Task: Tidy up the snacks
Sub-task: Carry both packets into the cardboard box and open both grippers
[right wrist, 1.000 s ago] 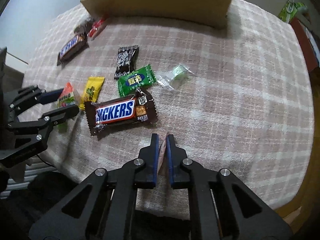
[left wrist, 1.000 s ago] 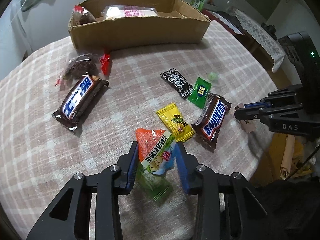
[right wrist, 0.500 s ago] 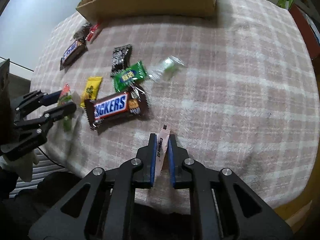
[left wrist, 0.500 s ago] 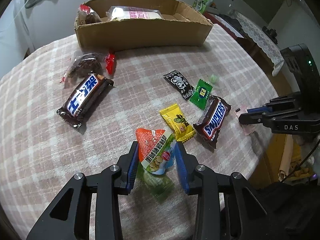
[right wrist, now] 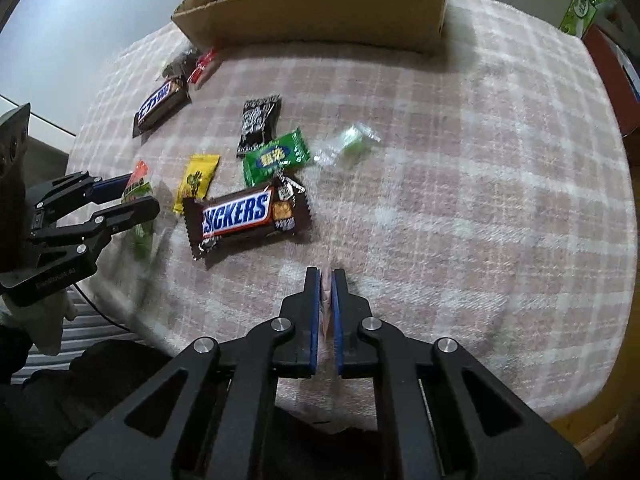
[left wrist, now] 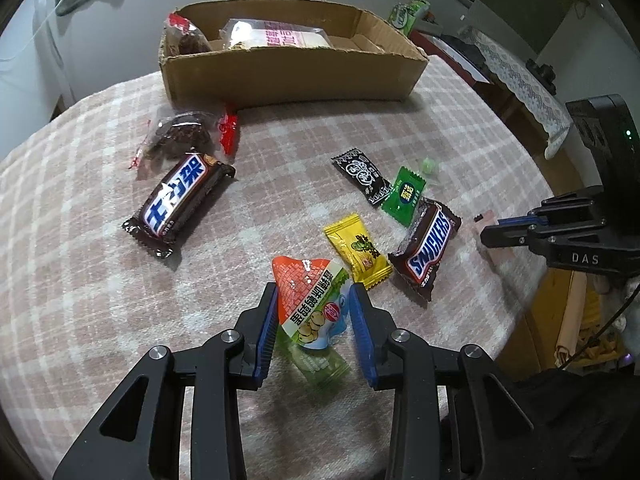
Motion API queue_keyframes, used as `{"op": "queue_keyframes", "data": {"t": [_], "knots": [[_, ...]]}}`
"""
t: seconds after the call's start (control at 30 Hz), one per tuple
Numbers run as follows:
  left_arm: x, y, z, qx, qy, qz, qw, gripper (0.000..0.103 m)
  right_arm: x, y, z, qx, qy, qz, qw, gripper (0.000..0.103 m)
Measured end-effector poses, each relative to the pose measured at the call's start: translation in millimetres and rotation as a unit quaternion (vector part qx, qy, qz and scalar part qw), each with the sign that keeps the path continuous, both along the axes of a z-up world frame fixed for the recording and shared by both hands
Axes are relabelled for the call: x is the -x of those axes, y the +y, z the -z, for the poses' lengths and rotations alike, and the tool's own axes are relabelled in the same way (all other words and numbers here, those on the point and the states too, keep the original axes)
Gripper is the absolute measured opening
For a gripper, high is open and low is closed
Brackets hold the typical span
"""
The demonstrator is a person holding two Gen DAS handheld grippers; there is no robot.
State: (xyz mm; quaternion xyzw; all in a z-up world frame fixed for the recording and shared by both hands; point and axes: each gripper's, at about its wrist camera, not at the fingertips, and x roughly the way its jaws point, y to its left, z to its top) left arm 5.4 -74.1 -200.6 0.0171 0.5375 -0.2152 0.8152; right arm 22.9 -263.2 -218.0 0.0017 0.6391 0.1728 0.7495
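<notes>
Glossy crinkled packet [left wrist: 312, 304]; checked cloth [left wrist: 80, 280]

A home: plaid tablecloth [left wrist: 100, 280], lace-covered furniture [left wrist: 520, 80].

- SNICKERS in white-on-blue lettering on the brown bar [left wrist: 430, 249] near the bench's right edge; a fold hides part of the word in the right wrist view [right wrist: 244, 216].
- The other brown bar [left wrist: 180, 204], toward the left edge, has Chinese characters in the same blue logo style.
- "DAS" is stamped on the black body of the right gripper [left wrist: 486, 237].
- Orange-and-green packet [left wrist: 310, 300]: Chinese print, upside down from here.
- Green sachet [left wrist: 404, 195], yellow sachet [left wrist: 358, 250] and the pink-labelled bag [left wrist: 276, 36] in the cardboard box [left wrist: 288, 76]: Chinese text too small for me to read.
</notes>
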Motion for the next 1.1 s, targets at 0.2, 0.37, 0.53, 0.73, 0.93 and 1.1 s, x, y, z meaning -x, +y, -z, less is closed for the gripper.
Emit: {"op": "queue_keyframes", "data": {"t": [0.2, 0.37, 0.53, 0.73, 0.93, 1.1], "knots": [[-5.6, 4.5, -17.4, 0.011, -0.016, -0.006, 0.9998, 0.033, -17.0, -15.6, -32.9, -0.013, -0.033, 0.016, 0.999, 0.005], [-22.2, 5.2, -37.5, 0.022, -0.040, -0.008, 0.9989, 0.033, -32.7, -14.4, -61.0, -0.014, -0.069, 0.015, 0.997, 0.005], [-49.5, 6.7, -58.0, 0.024, -0.069, -0.013, 0.9973, 0.033, -58.6, -13.5, -85.4, -0.013, -0.103, 0.019, 0.994, 0.005], [-86.2, 10.0, -72.9, 0.020, -0.092, -0.023, 0.9953, 0.033, -95.0, -8.5, -102.9, -0.009, -0.135, 0.023, 0.991, 0.005], [-120.8, 13.0, -81.8, 0.020, -0.101, -0.030, 0.9942, 0.033, -131.1, -8.5, -108.5, -0.008, -0.146, 0.026, 0.989, 0.005], [-145.7, 10.2, -77.2, 0.023, -0.092, -0.038, 0.9948, 0.033, -158.5, -5.7, -106.1, -0.004, -0.147, 0.027, 0.989, 0.005]]}}
